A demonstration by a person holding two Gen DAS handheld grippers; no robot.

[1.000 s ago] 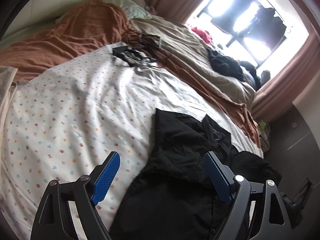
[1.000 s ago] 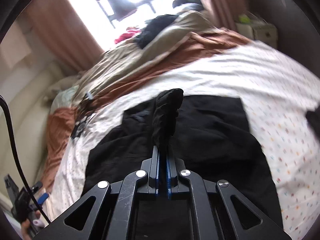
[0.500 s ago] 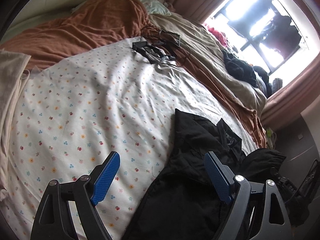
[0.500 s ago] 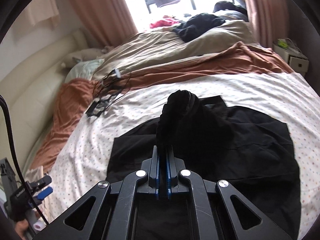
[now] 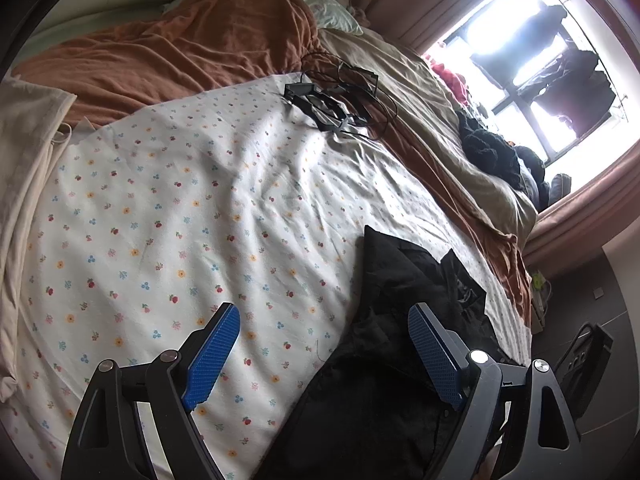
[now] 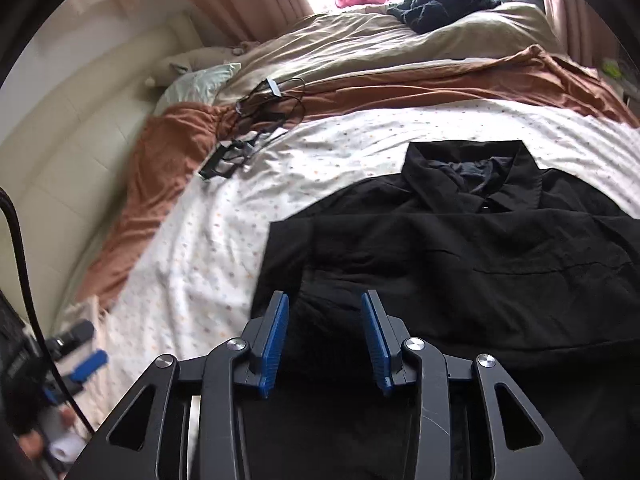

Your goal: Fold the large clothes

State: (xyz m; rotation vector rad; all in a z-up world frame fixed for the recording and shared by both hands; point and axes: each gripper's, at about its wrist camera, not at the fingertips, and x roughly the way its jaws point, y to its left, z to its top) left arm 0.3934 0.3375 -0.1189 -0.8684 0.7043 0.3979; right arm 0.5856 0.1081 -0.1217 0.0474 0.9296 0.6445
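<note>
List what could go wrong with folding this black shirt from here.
1. The black shirt lies near the bed's edge; a pull that way might slide it off.
2. The folded sleeve looks loose and may flop open, since the right gripper and left gripper are both open.
3. The cables could snag.

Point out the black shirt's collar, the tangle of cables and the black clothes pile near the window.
black shirt (image 6: pixel 472 176): right wrist view, on its collar.
tangle of cables (image 5: pixel 340 96): left wrist view, on the looped wires.
black clothes pile (image 6: pixel 444 10): right wrist view, on the heap's middle.
</note>
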